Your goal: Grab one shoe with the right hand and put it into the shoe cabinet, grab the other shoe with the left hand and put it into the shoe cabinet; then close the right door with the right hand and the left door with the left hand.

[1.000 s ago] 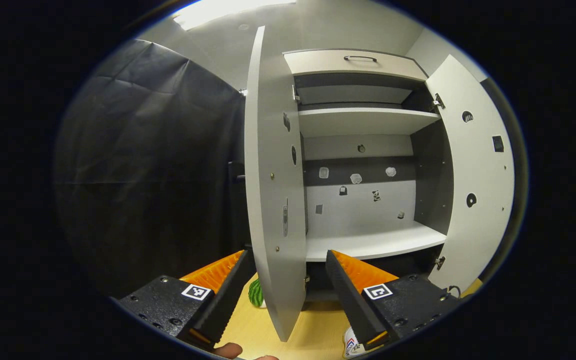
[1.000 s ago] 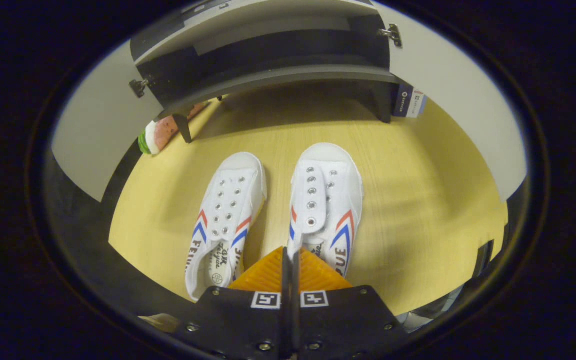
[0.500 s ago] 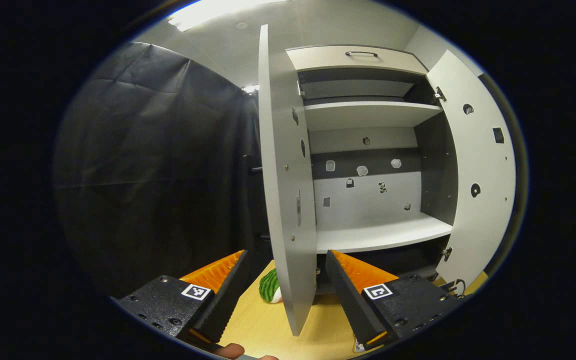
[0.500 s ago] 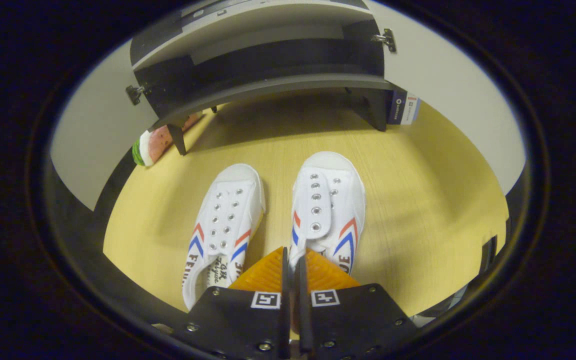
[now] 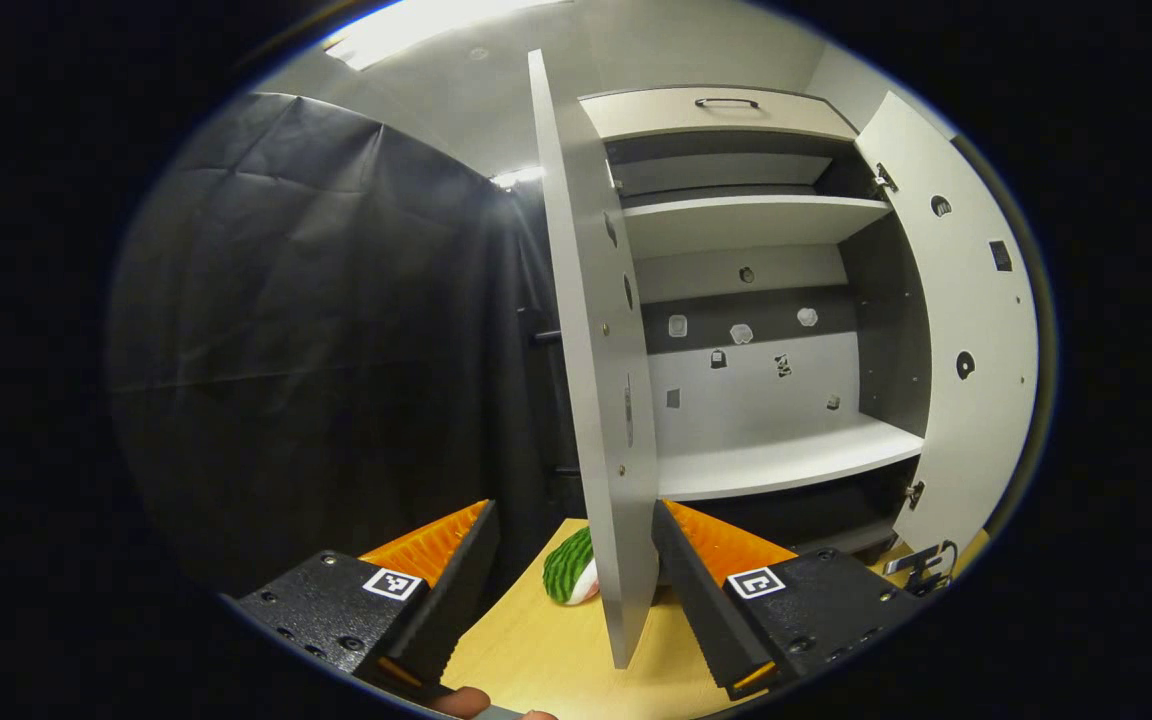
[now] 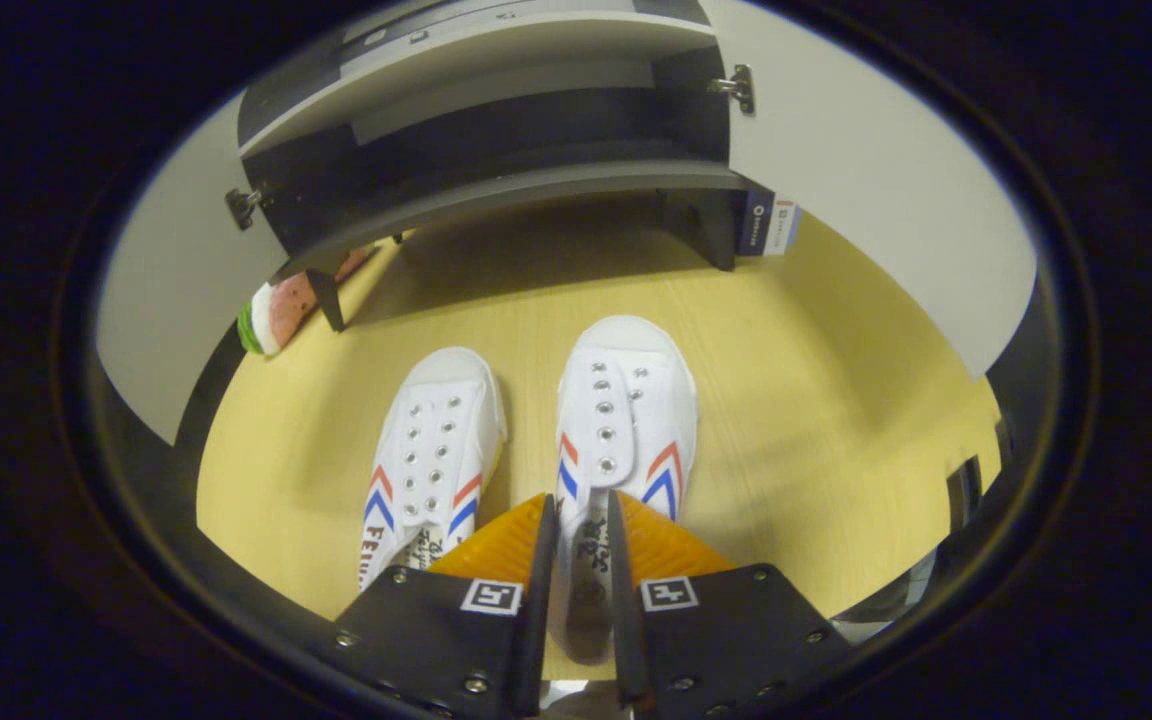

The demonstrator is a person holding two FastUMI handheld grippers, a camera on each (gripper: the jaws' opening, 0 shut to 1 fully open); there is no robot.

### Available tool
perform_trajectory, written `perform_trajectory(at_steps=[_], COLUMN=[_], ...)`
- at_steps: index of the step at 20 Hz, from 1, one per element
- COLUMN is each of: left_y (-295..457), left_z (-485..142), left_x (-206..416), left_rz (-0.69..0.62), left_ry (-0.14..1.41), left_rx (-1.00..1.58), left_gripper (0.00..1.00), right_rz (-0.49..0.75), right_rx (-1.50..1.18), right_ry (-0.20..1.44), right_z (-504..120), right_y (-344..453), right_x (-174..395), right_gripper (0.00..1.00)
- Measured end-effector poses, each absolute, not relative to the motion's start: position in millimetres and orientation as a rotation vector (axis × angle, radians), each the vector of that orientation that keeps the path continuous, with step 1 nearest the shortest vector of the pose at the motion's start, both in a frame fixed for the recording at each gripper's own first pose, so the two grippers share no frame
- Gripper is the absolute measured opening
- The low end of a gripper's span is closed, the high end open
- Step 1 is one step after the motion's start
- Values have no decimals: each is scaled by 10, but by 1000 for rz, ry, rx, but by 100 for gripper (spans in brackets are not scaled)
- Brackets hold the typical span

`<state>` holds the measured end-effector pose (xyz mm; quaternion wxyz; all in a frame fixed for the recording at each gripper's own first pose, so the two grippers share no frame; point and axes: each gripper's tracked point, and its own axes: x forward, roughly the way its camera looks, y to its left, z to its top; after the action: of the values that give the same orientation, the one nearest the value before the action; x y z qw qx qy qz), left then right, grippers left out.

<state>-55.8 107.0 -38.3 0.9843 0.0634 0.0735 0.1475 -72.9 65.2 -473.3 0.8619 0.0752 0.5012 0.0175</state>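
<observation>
The left tool (image 5: 574, 520) hangs with its fingers wide apart, gripping nothing. Ahead stands the shoe cabinet (image 5: 756, 300) with both doors swung open; the left door (image 5: 596, 380) shows edge-on between the fingers, the right door (image 5: 966, 330) stands at the far side. A watermelon-patterned object (image 5: 570, 566) lies on the wooden surface (image 5: 546, 650) beside the left door's lower edge.

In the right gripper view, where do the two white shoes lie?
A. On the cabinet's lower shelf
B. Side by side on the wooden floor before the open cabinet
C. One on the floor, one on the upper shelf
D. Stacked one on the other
B: both shoes, left and right, lie side by side on the wooden floor before the cabinet.
</observation>
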Motion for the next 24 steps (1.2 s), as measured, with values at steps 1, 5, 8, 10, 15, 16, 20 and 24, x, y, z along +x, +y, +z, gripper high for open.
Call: perform_trajectory(at_steps=[1,5,8,10,15,16,20,24], left_y=[1070,1090,1111,1109,1107,1107,1096,1056], left_z=[-392,-436,-447,-437,-457,-450,-448,-480], left_x=[-559,-561,-587,-583,-609,-610,-623,-628], left_rz=[296,290,291,287,276,274,269,247], left_ry=[150,160,166,163,170,169,163,167], left_rx=[127,133,144,149,166,167,162,147], left_gripper=[95,96,98,98,98,98,98,98], right_rz=[34,31,37,33,89,85,30,24], right_rx=[153,124,78,50,45,73,285,382], right_ry=[1052,1066,1092,1068,1050,1052,1021,993], right_z=[-4741,-4848,-4953,-4975,-5002,-4955,-4734,-4489], right_y=[647,694,747,763,842,830,692,596], right_x=[-710,-693,-694,-624,-602,-624,-544,-481], right_gripper=[29,29,29,29,5,5,0,0])
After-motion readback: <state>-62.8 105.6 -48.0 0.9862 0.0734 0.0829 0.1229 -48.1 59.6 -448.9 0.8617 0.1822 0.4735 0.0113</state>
